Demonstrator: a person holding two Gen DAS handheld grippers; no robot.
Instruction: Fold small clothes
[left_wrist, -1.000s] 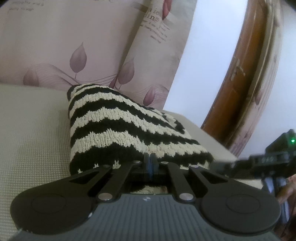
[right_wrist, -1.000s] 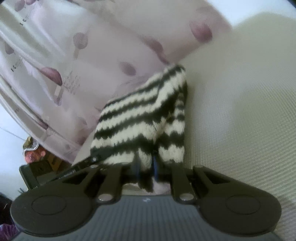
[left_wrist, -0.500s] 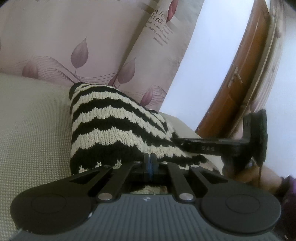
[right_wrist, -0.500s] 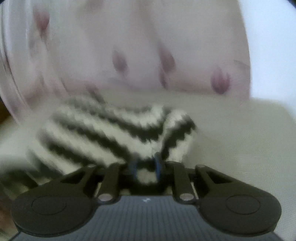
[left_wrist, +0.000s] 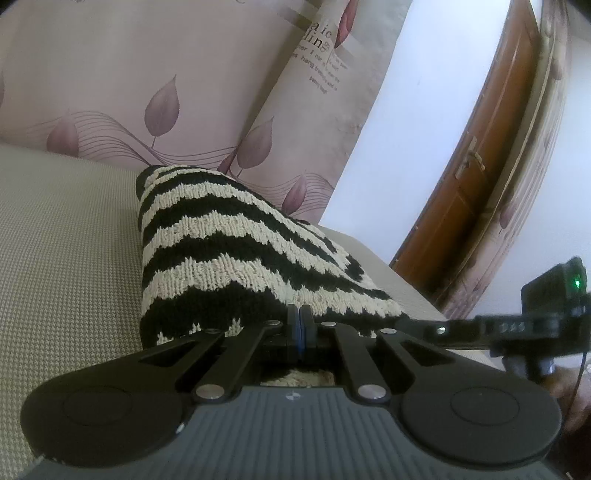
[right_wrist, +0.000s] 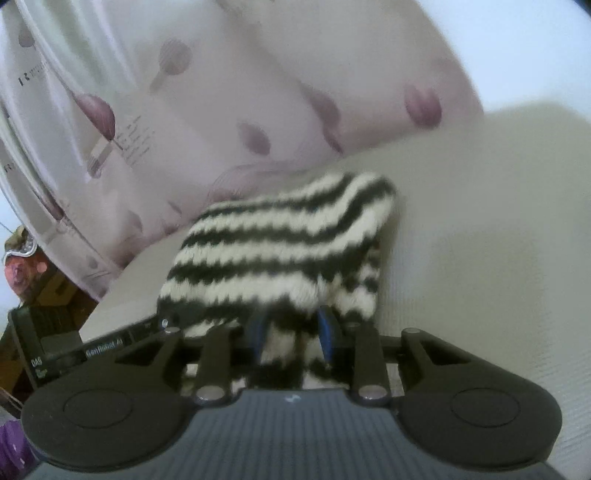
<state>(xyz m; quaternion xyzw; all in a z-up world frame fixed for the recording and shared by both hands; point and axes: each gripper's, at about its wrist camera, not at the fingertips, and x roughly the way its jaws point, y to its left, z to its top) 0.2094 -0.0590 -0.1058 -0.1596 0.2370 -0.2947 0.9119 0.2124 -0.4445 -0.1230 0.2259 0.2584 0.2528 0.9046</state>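
The left gripper (left_wrist: 300, 328) pinches the near edge of a striped knit garment (left_wrist: 236, 251) lying on a beige cushion (left_wrist: 66, 229). The right gripper (right_wrist: 291, 332) is opening, knit still between its jaws. Released unevenly, the bulky fold could likely spring apart.

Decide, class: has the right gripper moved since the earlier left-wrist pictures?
Yes. Half a second ago it stood higher against the brown door frame; now the right gripper sits low at the striped knit's corner.
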